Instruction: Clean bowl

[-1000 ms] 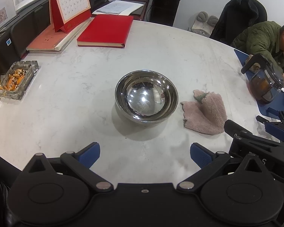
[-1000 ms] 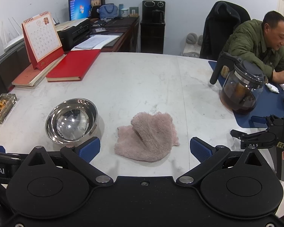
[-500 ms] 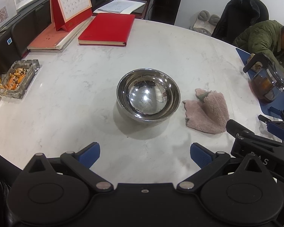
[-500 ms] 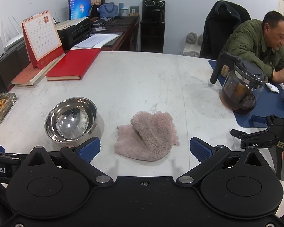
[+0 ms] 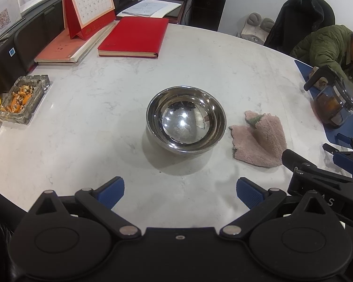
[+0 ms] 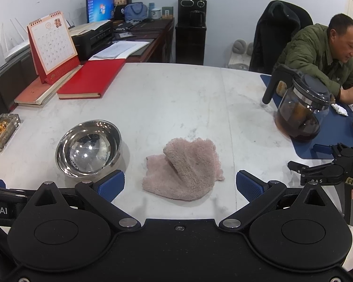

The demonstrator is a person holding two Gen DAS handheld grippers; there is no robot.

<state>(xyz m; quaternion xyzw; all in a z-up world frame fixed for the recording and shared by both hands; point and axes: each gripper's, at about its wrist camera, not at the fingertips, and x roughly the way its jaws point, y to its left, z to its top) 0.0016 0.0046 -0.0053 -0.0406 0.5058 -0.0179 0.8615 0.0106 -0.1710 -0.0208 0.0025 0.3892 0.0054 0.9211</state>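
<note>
White marble table spanning both views, round-edged. Person in green jacket seated at far right side, arms on blue mat. Desk calendar upright on a salmon-coloured book at far left; red notebook flat just beside them. Glass teapot with dark liquid standing on the blue mat, right of centre. Pink cloth crumpled, one fold turned over, lying on table directly ahead of right gripper, between its spread blue pads, not touched. Steel bowl upright on table, empty-looking and shiny inside, centred ahead of left gripper; cloth just beside bowl on its right, small gap between them. Glass ashtray with orange butts near left table edge, well apart from bowl. Left gripper: jaws wide apart, holding nothing, short of bowl. Right gripper: jaws wide apart, holding nothing, above near table edge.
</note>
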